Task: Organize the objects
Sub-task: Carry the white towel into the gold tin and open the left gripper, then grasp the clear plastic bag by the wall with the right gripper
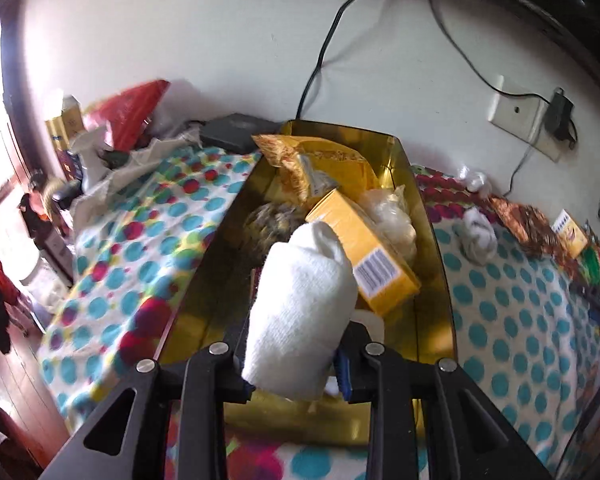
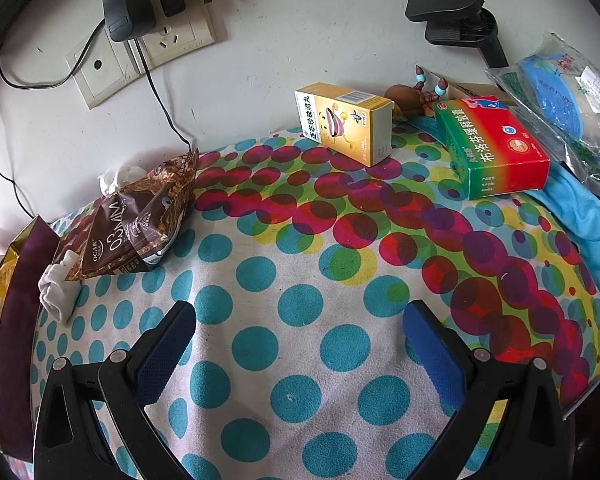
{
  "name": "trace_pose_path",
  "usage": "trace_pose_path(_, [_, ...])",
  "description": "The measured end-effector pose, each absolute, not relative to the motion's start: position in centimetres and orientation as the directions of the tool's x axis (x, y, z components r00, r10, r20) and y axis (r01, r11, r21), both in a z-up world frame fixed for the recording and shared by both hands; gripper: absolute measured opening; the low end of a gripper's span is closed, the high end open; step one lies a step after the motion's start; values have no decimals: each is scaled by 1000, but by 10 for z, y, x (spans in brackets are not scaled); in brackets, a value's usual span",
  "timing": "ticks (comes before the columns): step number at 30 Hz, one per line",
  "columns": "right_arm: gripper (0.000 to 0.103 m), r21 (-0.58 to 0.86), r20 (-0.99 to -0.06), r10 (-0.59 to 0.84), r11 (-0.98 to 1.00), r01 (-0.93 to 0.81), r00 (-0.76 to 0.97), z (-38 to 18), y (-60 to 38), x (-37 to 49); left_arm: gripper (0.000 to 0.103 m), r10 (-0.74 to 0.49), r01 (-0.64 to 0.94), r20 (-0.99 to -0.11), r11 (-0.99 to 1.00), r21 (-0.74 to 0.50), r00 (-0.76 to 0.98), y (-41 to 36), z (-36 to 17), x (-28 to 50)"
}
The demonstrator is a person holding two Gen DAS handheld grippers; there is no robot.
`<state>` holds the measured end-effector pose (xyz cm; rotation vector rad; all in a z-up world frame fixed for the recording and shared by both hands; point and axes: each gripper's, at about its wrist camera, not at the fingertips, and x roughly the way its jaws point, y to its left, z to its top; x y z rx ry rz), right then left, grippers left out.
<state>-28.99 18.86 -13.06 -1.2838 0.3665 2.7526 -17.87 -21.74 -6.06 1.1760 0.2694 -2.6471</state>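
My left gripper point(image 1: 296, 360) is shut on a rolled white sock point(image 1: 300, 312) and holds it above the near end of a gold box point(image 1: 432, 280). The box holds a yellow carton point(image 1: 364, 256), a yellow snack bag point(image 1: 312, 164) and a clear bag point(image 1: 392, 216). My right gripper point(image 2: 300, 320) is open and empty above the dotted cloth point(image 2: 300, 280). Ahead of it lie a yellow medicine box point(image 2: 344, 124), a green-and-red box point(image 2: 496, 148), a brown snack bag point(image 2: 136, 224) and a white sock point(image 2: 60, 284).
A wall with sockets point(image 2: 140, 52) and cables stands behind the surface. A black clamp point(image 2: 452, 12) and a plastic packet point(image 2: 564, 96) are at the right. Another white sock point(image 1: 478, 236) lies right of the gold box. Clutter and a red bag point(image 1: 128, 112) sit far left.
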Motion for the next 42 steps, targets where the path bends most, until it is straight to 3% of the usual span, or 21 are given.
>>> trace_pose_path(3, [103, 175, -766, -23, -969, -174, -643, -131, 189, -290, 29, -106, 311, -783, -943, -116, -612, -225, -64, -207])
trace_pose_path(6, [103, 181, -764, -27, -968, -174, -645, -131, 190, -289, 29, -125, 308, -795, -948, -82, -594, -222, -63, -224])
trace_pose_path(14, [103, 182, -763, -29, -968, -171, -645, -131, 193, -289, 30, -102, 240, -716, -966, -94, -691, -196, -65, -153])
trace_pose_path(17, [103, 184, -763, -30, -968, -171, -646, -131, 193, -288, 32, -132, 296, -737, -951, -96, -663, -213, -67, -169])
trace_pose_path(19, [103, 180, -764, -28, -969, -171, -645, -131, 194, -287, 31, -119, 366, -800, -921, -132, -588, -237, -77, -189])
trace_pose_path(22, [103, 181, -763, -29, -968, -171, -645, -131, 195, -286, 32, -115, 329, -820, -940, -93, -561, -230, -83, -191])
trace_pose_path(26, [103, 177, -765, -25, -969, -172, -643, -131, 194, -287, 41, -173, 279, -764, -960, -9, -621, -207, -84, -178])
trace_pose_path(33, [103, 155, -772, -9, -972, -174, -635, -132, 195, -285, 43, -203, 277, -656, -961, -10, -727, -208, -57, -145])
trace_pose_path(35, [103, 159, -771, -12, -972, -175, -637, -132, 194, -285, 46, -184, 251, -574, -967, -38, -798, -206, -39, -122])
trace_pose_path(38, [103, 155, -772, -10, -972, -174, -635, -132, 194, -285, 70, -132, 204, -446, -972, -119, -886, -202, -21, -78])
trace_pose_path(42, [103, 147, -775, -6, -974, -170, -632, -131, 196, -282, 70, -103, 161, -314, -973, -164, -944, -183, -19, -18])
